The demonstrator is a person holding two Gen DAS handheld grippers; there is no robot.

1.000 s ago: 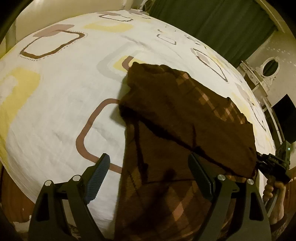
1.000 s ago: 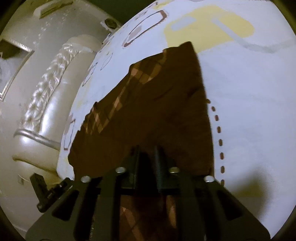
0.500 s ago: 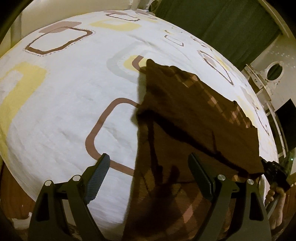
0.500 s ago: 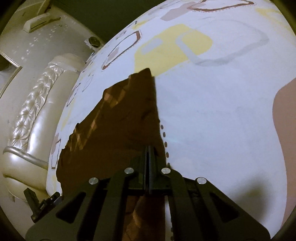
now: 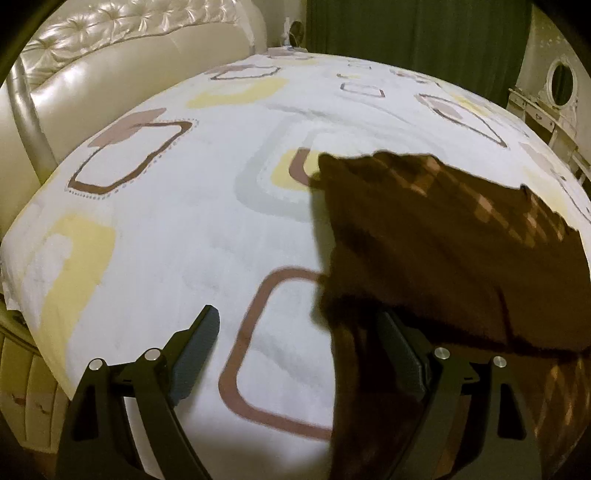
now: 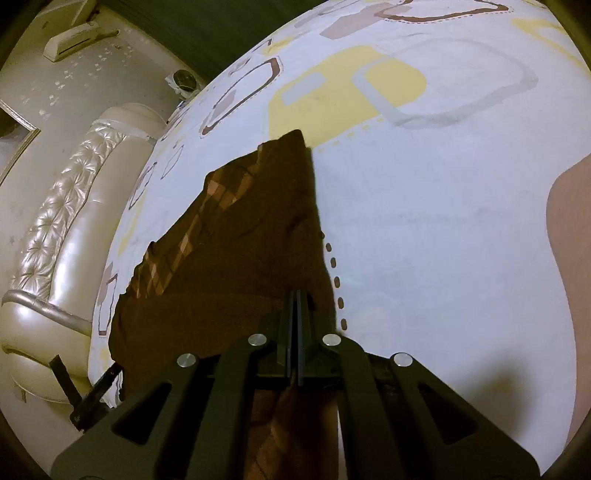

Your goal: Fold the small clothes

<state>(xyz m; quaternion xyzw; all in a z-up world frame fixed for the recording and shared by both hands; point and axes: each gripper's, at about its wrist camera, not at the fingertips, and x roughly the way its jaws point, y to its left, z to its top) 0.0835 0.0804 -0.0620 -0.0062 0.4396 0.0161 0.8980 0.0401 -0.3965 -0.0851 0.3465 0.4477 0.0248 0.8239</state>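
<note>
Brown checked cloth (image 5: 424,236) spread on the bed (image 5: 192,229), near edge. Right tool (image 6: 295,306) clenched on its near corner. Left tool (image 5: 299,347) released, jaws wide, beside the cloth's left edge.

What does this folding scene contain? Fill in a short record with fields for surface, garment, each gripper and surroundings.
surface: white bedsheet with brown and yellow square prints
garment: dark brown checked cloth, lying partly folded on the sheet
left gripper: open, one finger over the cloth edge
right gripper: shut on the cloth's near edge
surroundings: cream tufted headboard, dark green curtain
</note>
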